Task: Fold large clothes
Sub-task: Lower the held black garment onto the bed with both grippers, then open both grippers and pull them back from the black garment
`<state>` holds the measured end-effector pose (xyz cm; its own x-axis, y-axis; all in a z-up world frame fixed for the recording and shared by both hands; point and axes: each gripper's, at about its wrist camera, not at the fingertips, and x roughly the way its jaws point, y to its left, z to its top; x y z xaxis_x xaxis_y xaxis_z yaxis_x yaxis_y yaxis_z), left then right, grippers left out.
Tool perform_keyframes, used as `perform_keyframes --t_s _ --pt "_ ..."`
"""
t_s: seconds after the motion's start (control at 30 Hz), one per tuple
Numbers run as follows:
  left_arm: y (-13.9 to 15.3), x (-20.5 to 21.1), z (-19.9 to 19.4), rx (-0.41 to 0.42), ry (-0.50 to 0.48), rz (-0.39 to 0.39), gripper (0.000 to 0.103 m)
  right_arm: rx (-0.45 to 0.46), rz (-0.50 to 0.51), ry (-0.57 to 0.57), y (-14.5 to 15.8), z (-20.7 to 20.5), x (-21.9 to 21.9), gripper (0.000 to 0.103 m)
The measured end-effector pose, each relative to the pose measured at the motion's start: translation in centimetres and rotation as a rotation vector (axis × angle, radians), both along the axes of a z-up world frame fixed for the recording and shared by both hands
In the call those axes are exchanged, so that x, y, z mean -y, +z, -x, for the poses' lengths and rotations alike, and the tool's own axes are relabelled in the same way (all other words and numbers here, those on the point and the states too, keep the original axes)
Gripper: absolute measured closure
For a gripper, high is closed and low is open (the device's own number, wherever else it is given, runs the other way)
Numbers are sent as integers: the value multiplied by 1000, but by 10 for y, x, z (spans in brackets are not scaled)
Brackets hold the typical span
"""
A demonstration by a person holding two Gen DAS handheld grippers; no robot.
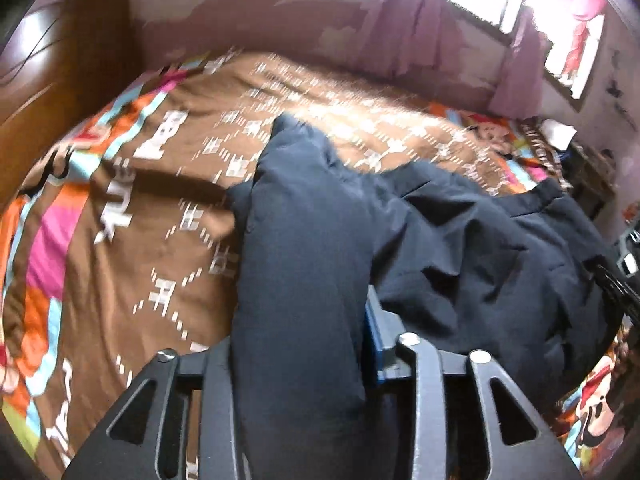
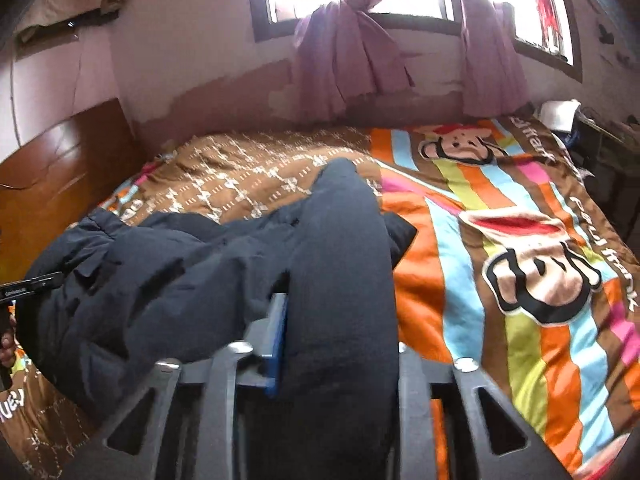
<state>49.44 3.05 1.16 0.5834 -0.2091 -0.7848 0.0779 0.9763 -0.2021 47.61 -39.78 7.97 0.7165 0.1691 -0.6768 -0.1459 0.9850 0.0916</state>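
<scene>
A large dark navy padded jacket [image 1: 460,248] lies crumpled on the bed's brown and striped cover [image 1: 140,208]. In the left wrist view one thick fold of it runs up between the fingers of my left gripper [image 1: 300,332]. The blue pad [image 1: 380,328] shows beside the cloth and the jaws stand apart, loose around it. In the right wrist view another thick fold of the jacket [image 2: 340,260] lies between the parted fingers of my right gripper [image 2: 340,332], next to its blue pad [image 2: 276,336]. Each gripper shows at the edge of the other's view.
A wooden headboard [image 2: 52,168] stands at the left. Purple curtains [image 2: 344,64] hang under bright windows behind the bed. The striped cartoon-monkey part of the cover [image 2: 520,272] spreads to the right. Dark clutter [image 1: 580,160] sits past the bed's far right corner.
</scene>
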Motion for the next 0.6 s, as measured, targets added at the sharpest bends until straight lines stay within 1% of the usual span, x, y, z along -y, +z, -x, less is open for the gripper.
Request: perform_keyframes --t_s 0.07,0.13,0.2,0.23,0.27,0.3,0.33,0.37,0.4,0.43,0.5,0.57,0.6 --pt "-9 -5 0 -52 41 4 59 -13 5 -7 -2 5 1 34" --pt "-13 -12 4 -70 85 25 55 -12 11 -16 -1 12 3 24" --pt "-12 -20 9 -76 125 55 53 -13 15 -22 0 15 4 23" --pt "-9 -22 12 -75 141 64 49 -10 20 -27 2 19 5 16" --pt "-6 -24 16 -63 157 69 42 -4 20 -31 4 21 5 11" --pt "-1 -22 19 -52 162 69 38 8 16 -33 8 24 6 5" --pt "5 -22 23 -35 164 69 30 19 11 -33 12 28 6 5" --pt "11 -22 29 -13 165 73 27 25 9 -33 15 31 5 4" --pt "16 -19 32 -1 167 75 26 32 7 -31 18 34 4 3" --pt "22 -19 37 14 169 81 24 39 9 -30 22 38 2 0" --pt "33 -15 42 34 171 96 19 57 14 -25 30 44 -2 0" --pt "45 -12 51 70 161 117 9 80 13 -22 38 52 -5 0" --pt "52 -10 57 94 156 122 7 92 6 -20 42 56 -6 0"
